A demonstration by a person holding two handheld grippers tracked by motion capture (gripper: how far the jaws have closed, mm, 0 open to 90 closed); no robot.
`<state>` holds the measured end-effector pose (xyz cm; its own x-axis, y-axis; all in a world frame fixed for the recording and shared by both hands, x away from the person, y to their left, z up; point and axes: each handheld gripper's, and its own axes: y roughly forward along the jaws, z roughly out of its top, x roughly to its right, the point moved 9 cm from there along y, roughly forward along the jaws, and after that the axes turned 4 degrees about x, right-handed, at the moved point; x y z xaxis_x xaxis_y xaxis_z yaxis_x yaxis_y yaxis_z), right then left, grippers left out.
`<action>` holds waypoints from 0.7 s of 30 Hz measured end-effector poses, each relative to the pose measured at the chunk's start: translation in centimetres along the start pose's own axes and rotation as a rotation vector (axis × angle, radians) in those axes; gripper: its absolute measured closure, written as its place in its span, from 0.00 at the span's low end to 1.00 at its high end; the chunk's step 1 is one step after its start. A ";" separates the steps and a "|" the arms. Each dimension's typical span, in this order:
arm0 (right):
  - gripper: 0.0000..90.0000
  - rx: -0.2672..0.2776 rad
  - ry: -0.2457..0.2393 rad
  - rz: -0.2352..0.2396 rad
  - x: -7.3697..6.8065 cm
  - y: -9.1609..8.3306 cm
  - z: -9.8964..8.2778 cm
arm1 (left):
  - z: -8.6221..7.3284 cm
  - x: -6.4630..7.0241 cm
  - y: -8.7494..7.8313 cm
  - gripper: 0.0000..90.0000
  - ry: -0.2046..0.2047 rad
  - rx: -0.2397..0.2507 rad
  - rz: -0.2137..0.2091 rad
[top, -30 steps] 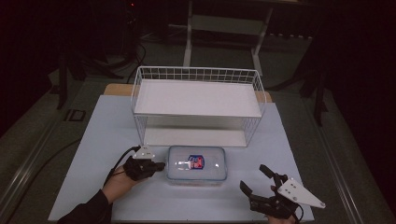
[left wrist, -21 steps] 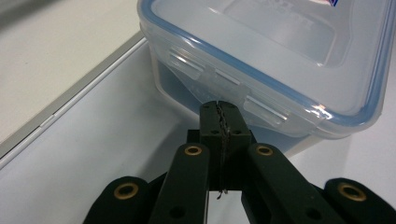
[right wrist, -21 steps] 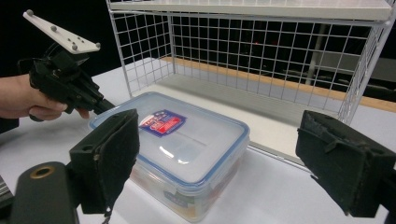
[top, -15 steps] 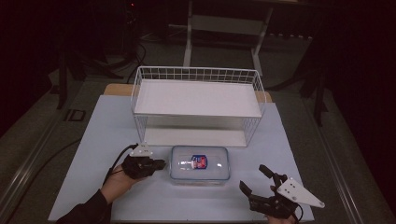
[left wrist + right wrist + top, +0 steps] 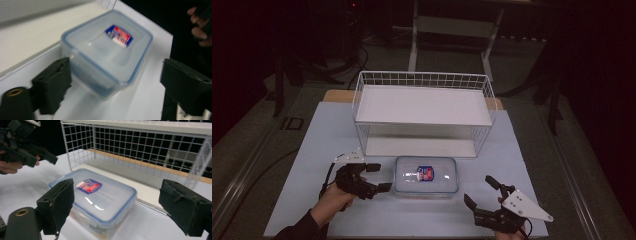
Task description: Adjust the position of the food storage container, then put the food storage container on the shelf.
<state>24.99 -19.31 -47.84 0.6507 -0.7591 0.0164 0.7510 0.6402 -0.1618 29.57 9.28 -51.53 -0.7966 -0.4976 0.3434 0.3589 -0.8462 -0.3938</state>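
Observation:
A clear lidded plastic container (image 5: 426, 176) with a blue rim and a red-and-blue label lies flat on the white table, just in front of the wire rack. My left gripper (image 5: 379, 177) is open at the container's left end, jaws spread toward it. In the left gripper view the container (image 5: 107, 52) sits blurred between and beyond the open left gripper (image 5: 118, 66). My right gripper (image 5: 478, 191) is open near the table's front edge, right of and nearer than the container. In the right gripper view the container (image 5: 100, 195) lies ahead of the open right gripper (image 5: 118, 186), with nothing gripped.
A white wire rack (image 5: 422, 107) with an upper shelf and a lower shelf stands behind the container, its mesh wall (image 5: 140, 145) close beyond it. The white table (image 5: 327, 135) has room left and right of the rack. The other hand's gripper (image 5: 25, 147) shows at upper left.
My left gripper has shifted slightly at the container's left end and its jaws look wider apart. The container seems nudged a little to the right. The right gripper has held still.

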 end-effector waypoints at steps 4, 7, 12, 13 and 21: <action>0.13 0.017 0.003 0.034 -0.4 0.6 1.2 | 1.9 0.8 0.0 0.04 0.006 0.031 0.021; 0.12 0.018 -0.024 0.041 -0.4 1.4 2.2 | 3.0 0.9 0.0 0.03 -0.002 0.060 0.051; 0.12 0.033 -0.044 0.018 0.2 2.8 4.0 | 4.5 0.4 0.3 0.03 -0.036 0.094 0.082; 0.12 0.039 -0.056 0.016 0.3 3.0 4.3 | 4.6 0.3 0.5 0.03 -0.040 0.090 0.085; 0.16 -0.070 0.023 0.076 1.2 6.2 4.3 | 4.6 -0.9 2.1 0.03 -0.115 0.070 0.094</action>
<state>30.87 -15.75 -44.60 0.7024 -0.7115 -0.0211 0.6890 0.6871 -0.2307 33.31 7.11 -48.74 -0.6981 -0.5904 0.4051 0.4655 -0.8041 -0.3697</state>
